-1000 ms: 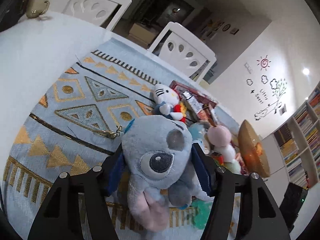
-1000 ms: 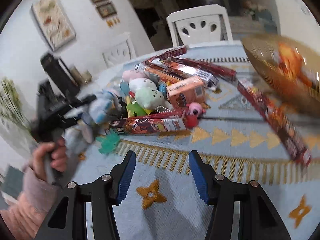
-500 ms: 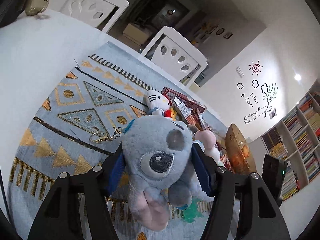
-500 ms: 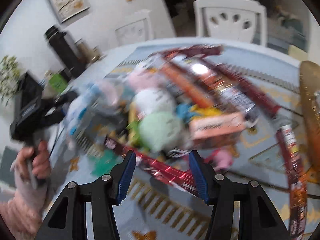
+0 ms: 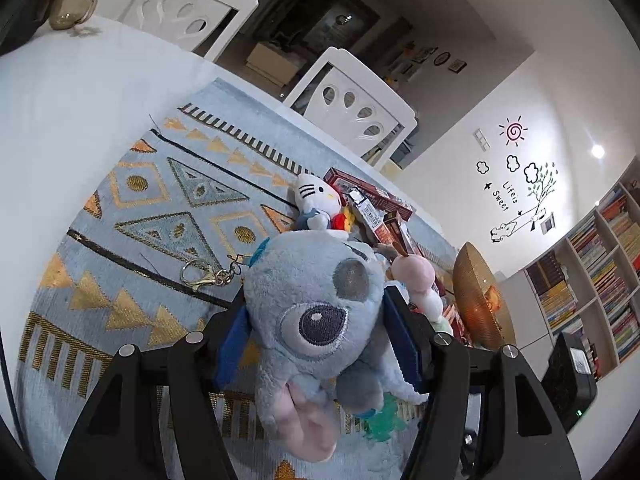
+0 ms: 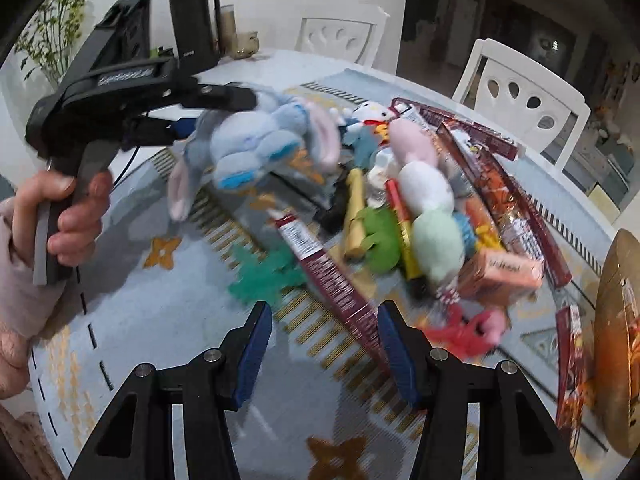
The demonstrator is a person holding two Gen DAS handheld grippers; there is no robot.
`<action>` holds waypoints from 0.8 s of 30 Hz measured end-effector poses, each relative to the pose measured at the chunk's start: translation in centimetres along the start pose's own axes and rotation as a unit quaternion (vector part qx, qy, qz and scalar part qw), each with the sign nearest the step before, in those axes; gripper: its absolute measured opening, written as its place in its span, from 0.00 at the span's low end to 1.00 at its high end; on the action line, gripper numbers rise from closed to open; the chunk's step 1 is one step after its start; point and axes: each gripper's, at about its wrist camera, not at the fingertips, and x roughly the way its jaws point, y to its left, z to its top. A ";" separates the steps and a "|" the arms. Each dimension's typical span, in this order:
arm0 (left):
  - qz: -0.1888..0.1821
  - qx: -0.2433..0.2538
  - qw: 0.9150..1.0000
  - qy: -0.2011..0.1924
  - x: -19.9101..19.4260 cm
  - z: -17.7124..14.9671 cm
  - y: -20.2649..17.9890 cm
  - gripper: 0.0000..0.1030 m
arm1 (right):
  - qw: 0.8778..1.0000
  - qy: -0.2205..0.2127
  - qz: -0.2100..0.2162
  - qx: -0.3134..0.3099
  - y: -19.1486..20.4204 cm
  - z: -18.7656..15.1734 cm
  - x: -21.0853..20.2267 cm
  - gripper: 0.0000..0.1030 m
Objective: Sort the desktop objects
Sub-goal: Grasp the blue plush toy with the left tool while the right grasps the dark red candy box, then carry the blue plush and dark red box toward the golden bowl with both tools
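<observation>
The sorting looks barely begun: the left gripper (image 5: 316,344) has its jaws clamped on the blue plush toy (image 5: 320,312), held up clear of the surface (image 5: 80,92) at the near left, while the right gripper (image 6: 324,344) hangs with its jaws apart and empty over the patterned cloth (image 6: 160,312). A heap of small plush toys (image 6: 424,208) and snack boxes (image 6: 500,272) still lies unsorted towards the far right. No sorting container can be identified, motion blur smears the heap's near edge, and the gold bowl (image 6: 616,344) is cut off at the right.

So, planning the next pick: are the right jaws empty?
Empty: right gripper open, only the mat showing between its jaws.
</observation>
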 end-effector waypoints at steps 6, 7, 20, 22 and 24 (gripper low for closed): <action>-0.002 0.003 1.000 0.002 0.1 -0.1 -0.1 0.59 | 1.000 0.030 0.004 -0.008 -2.9 -0.7 2.8 0.52; -0.003 0.004 1.000 0.004 0.1 -0.1 -0.2 0.59 | 1.000 0.024 0.010 -0.004 -3.3 -0.8 2.9 0.47; -0.014 0.019 1.000 0.007 0.2 -0.4 -0.9 0.59 | 0.994 -0.028 0.051 0.094 -1.1 -3.6 -0.6 0.19; -0.020 0.023 0.999 0.007 0.0 -0.3 -1.4 0.59 | 0.987 -0.044 0.072 0.136 -1.6 -4.5 -2.8 0.18; -0.020 0.027 0.999 0.003 -0.6 -0.2 -2.0 0.59 | 0.982 -0.063 0.081 0.159 -1.8 -5.2 -5.0 0.17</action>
